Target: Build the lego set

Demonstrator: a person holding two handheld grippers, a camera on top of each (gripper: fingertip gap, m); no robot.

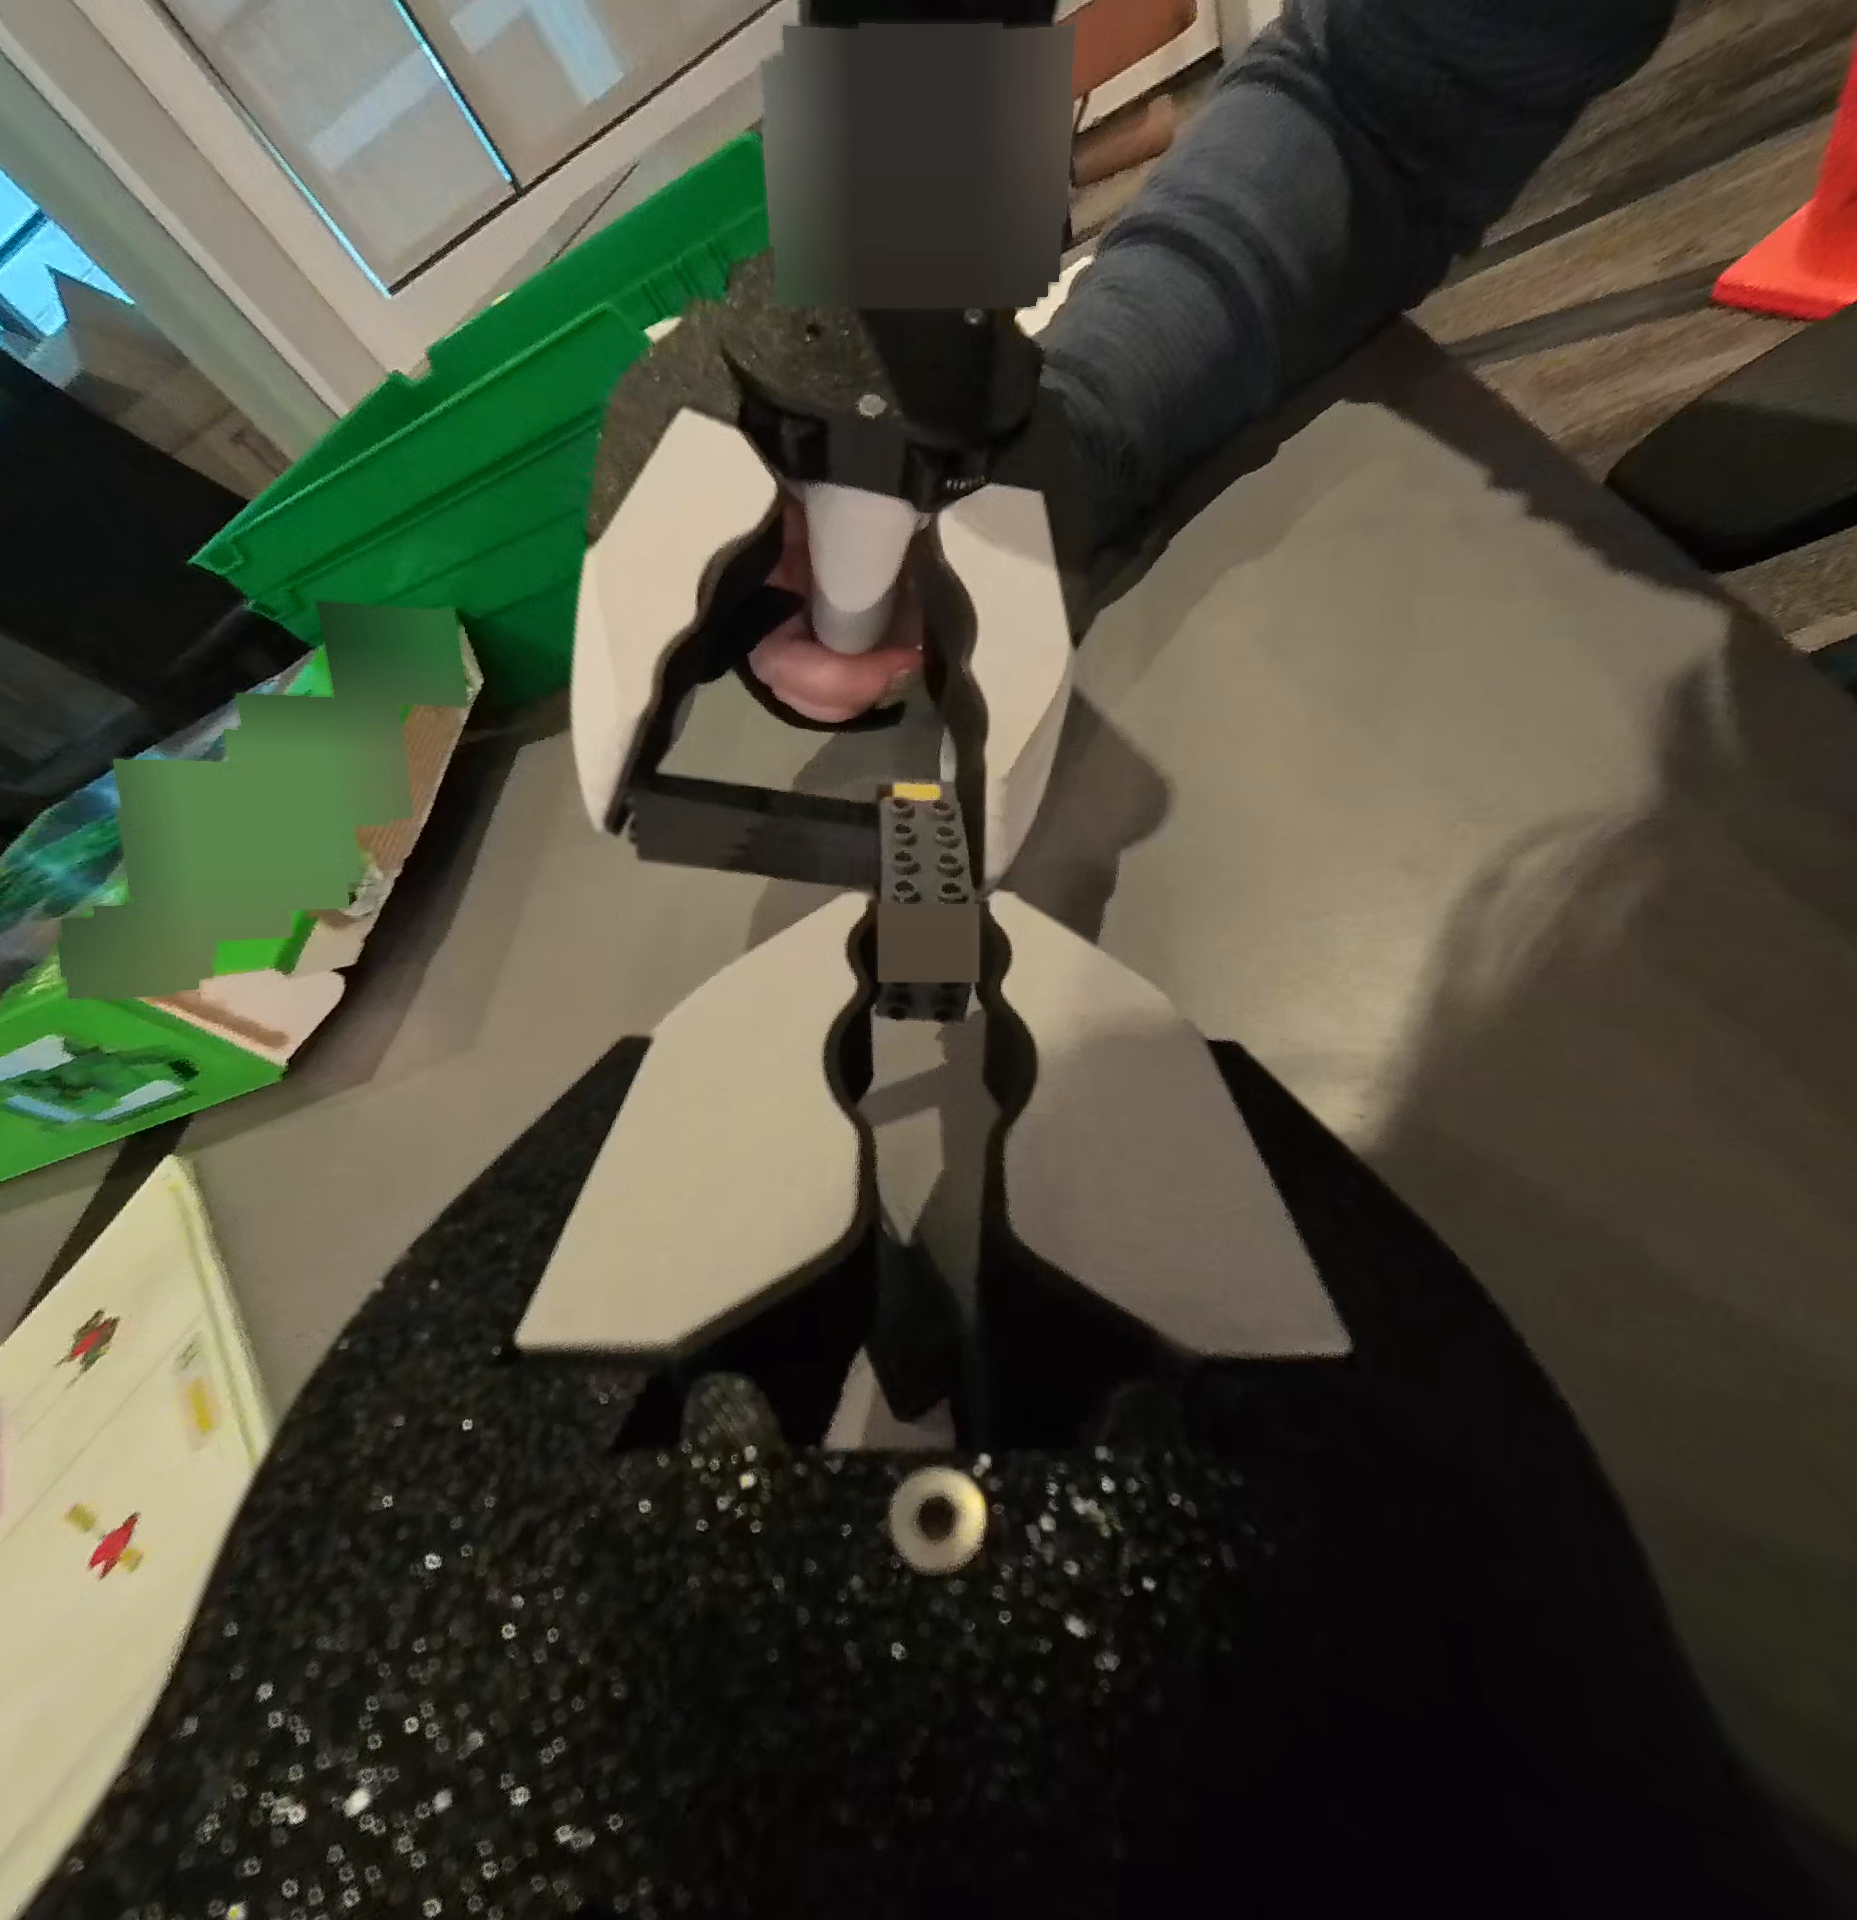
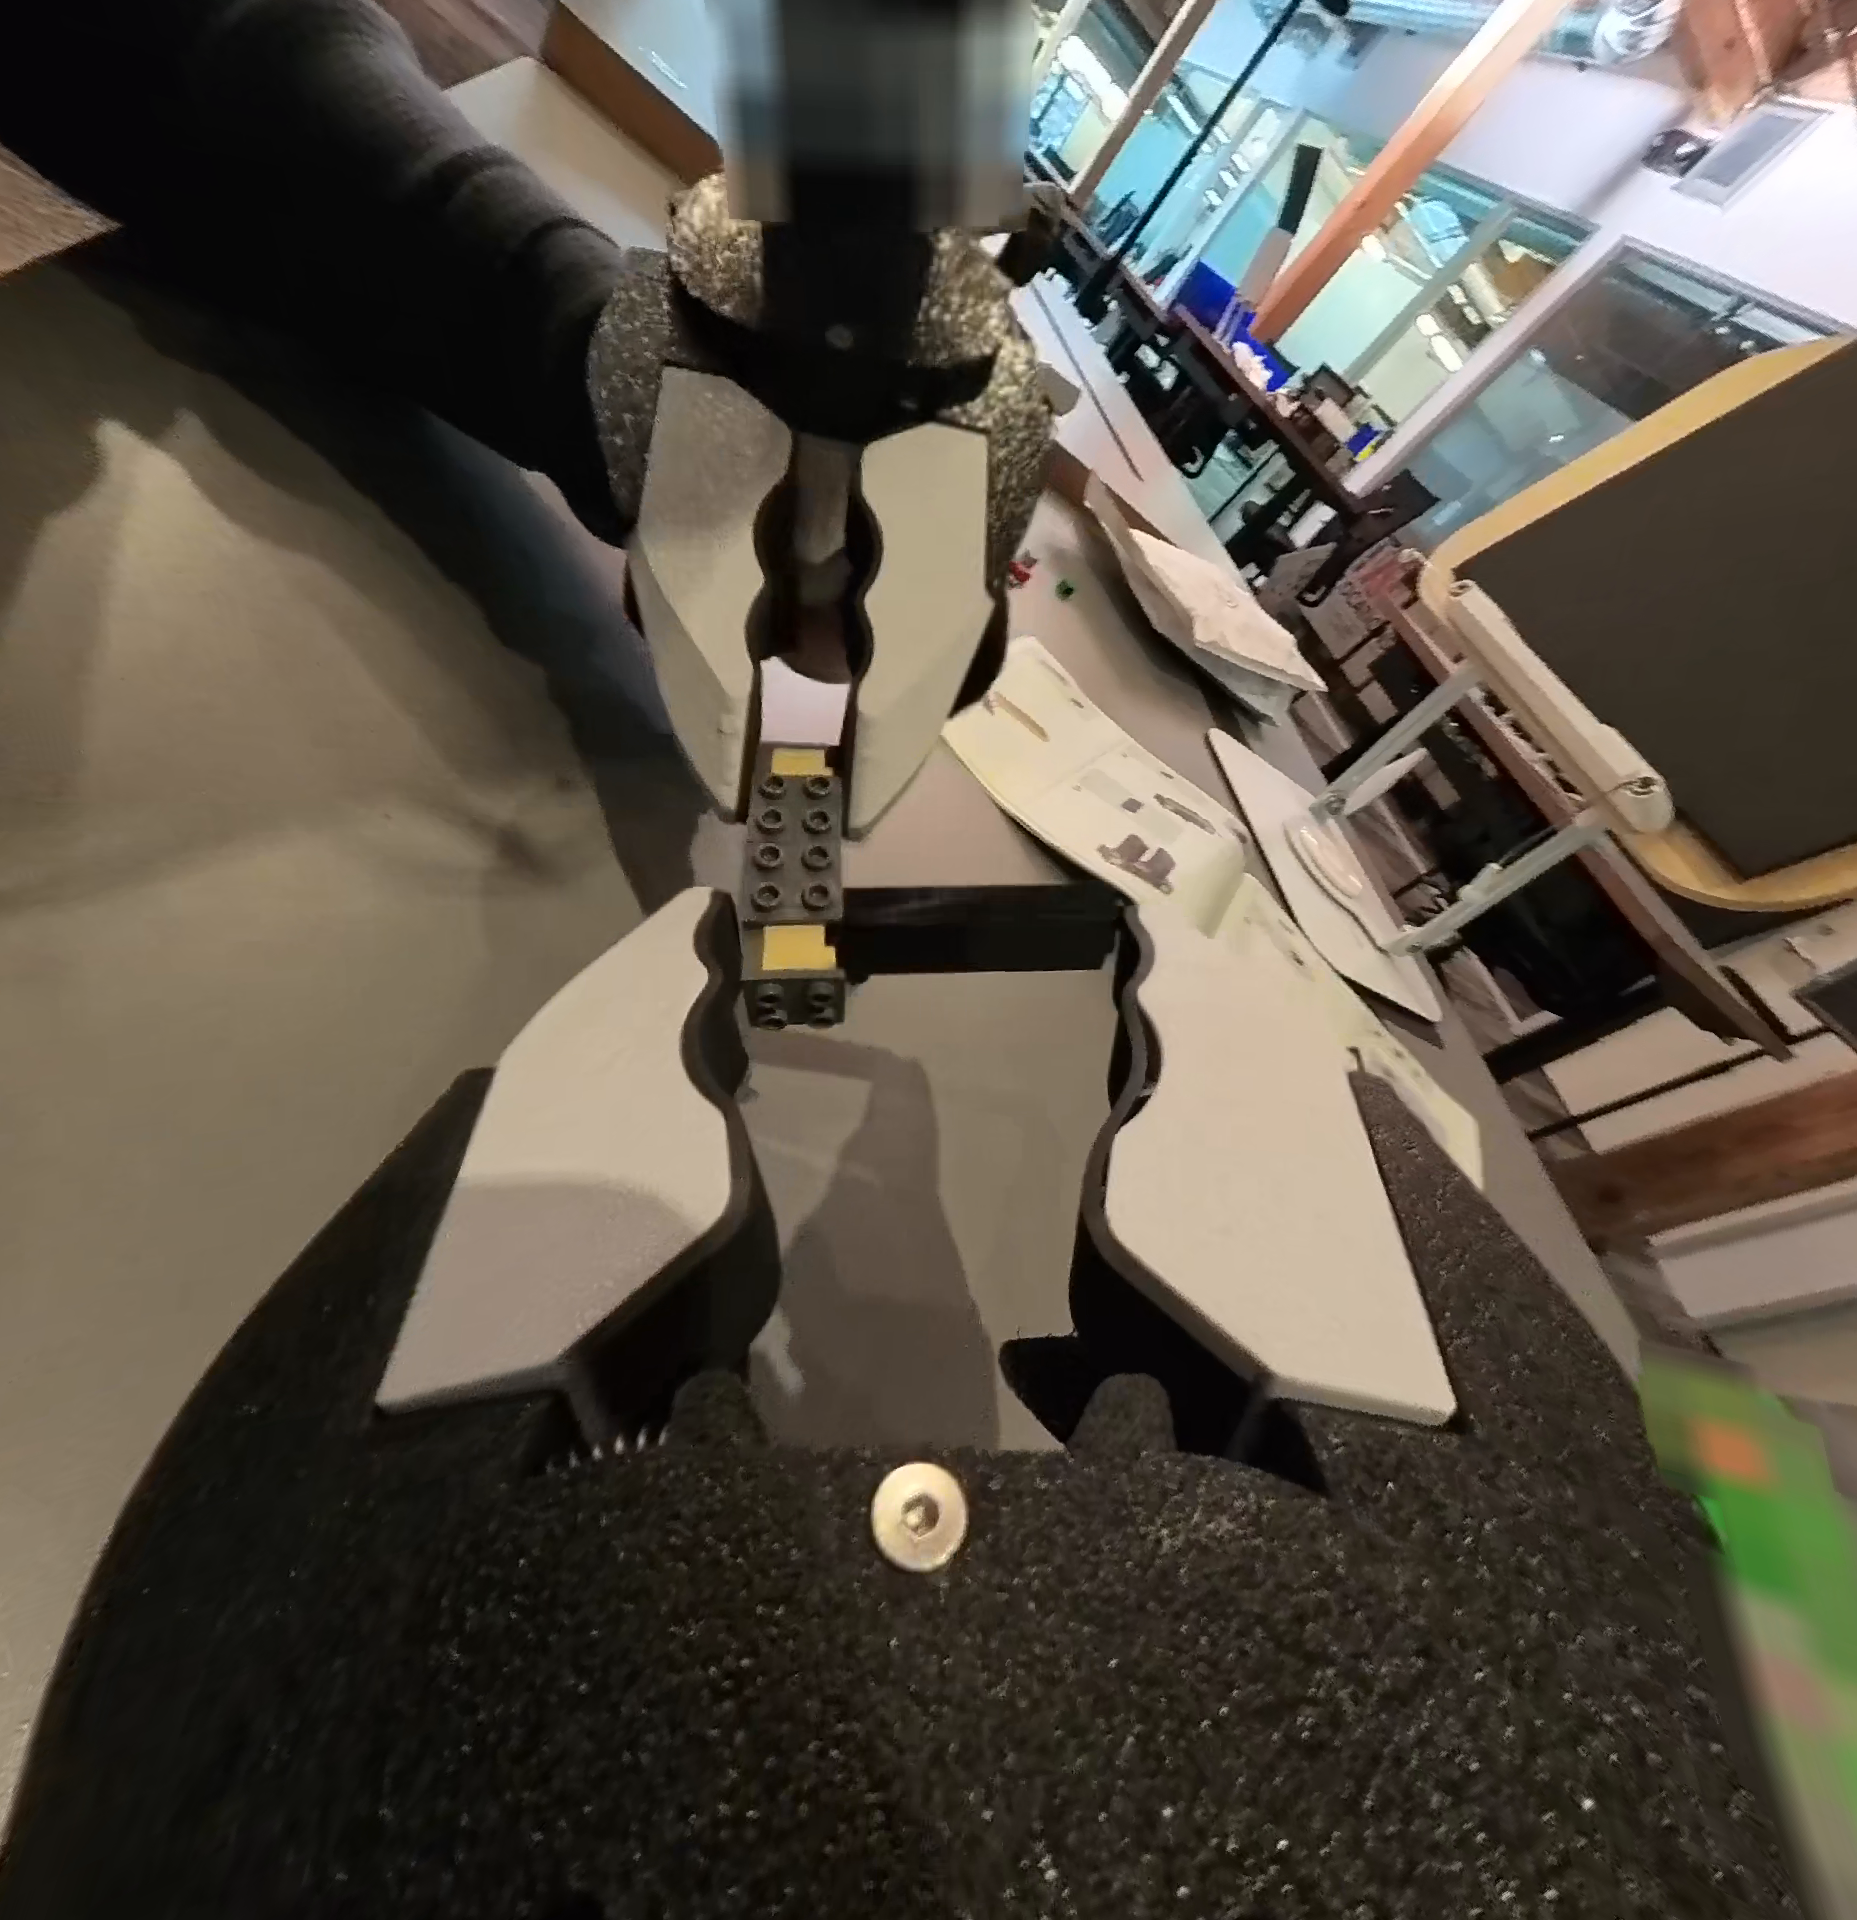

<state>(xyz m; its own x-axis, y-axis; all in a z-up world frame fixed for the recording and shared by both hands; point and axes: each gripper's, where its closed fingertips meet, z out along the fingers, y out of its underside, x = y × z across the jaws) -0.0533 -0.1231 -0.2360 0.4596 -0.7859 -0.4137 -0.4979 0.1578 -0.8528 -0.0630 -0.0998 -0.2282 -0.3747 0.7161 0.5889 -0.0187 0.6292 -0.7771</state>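
A small lego build is held in the air between both grippers over the grey table (image 1: 1423, 831). It is a dark grey studded brick (image 1: 929, 852) (image 2: 794, 862) with yellow pieces (image 2: 794, 945) under it, joined to a long black beam (image 1: 758, 831) (image 2: 981, 930). My left gripper (image 1: 926, 925) is shut on the near end of the dark grey brick; it shows from the front in the right wrist view (image 2: 796, 805). My right gripper (image 2: 913, 935) faces it with fingers wide apart, shut across the length of the beam and brick; it also shows in the left wrist view (image 1: 810, 842).
A green bin (image 1: 467, 488) and a green lego box (image 1: 72, 1081) are at the left. An instruction booklet (image 1: 93, 1455) (image 2: 1111, 810) lies on the table, with white bags (image 2: 1215, 613) and small loose pieces (image 2: 1023, 571) beyond. A person's sleeve (image 1: 1267, 260) and an orange cone (image 1: 1828, 208) are behind. Left and right tips are no more than a few centimetres apart.
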